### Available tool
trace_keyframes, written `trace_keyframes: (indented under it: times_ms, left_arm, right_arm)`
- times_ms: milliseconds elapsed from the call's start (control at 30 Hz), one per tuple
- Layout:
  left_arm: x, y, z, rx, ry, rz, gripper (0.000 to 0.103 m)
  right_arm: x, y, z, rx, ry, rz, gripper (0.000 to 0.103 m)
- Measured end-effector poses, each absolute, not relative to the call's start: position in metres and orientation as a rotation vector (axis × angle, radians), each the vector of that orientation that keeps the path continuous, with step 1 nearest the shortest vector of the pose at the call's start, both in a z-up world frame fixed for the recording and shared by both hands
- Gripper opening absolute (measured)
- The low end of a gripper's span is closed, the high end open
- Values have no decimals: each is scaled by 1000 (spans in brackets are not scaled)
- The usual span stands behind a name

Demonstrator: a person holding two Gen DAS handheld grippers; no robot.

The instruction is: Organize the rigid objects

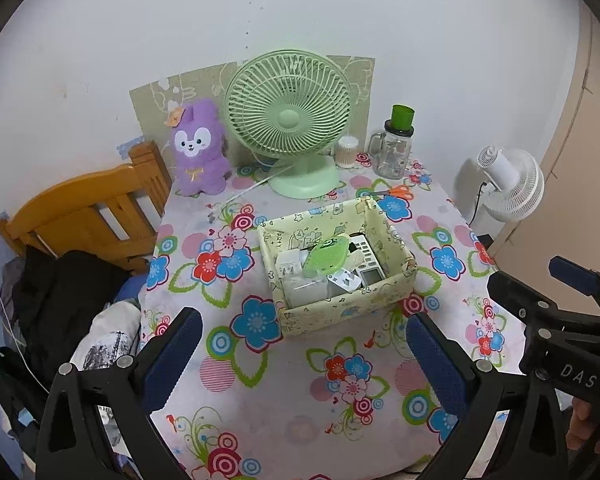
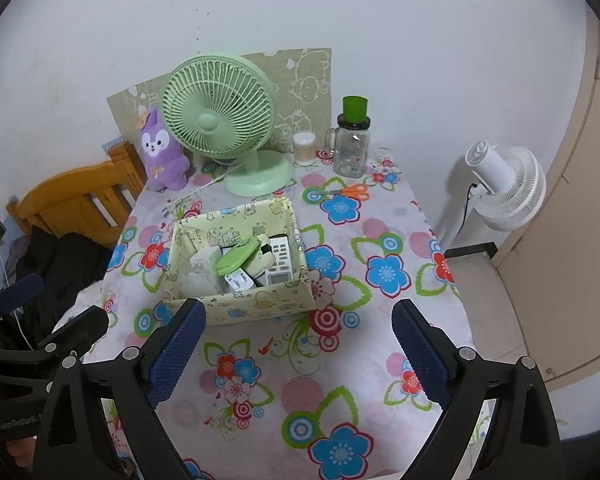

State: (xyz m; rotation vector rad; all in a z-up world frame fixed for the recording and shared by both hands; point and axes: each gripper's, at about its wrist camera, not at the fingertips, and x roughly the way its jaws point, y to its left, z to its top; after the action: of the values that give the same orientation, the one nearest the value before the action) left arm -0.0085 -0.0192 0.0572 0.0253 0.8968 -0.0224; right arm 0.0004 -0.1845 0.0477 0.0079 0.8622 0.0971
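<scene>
Both grippers, left (image 1: 304,344) and right (image 2: 300,340), spread empty above the tablecloth (image 1: 284,400); box (image 1: 340,312) appears filled, scissors (image 1: 392,191) perhaps remaining.

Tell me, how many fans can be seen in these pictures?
2. A green desk fan stands at the back of the table, beside the purple plush toy. A white fan stands on the floor right of the table.
</scene>
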Motion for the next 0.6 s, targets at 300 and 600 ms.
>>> trace_keyframes:
  times_ms: [300,600]
  left_arm:
    - [-10,-22,58,30,892,-25,103]
    - [-9,-19,59,17,888,-19,103]
  right_arm:
    - [-4,-185,48,9,865,90,96]
    - [-5,-184,52,5,849,84,96]
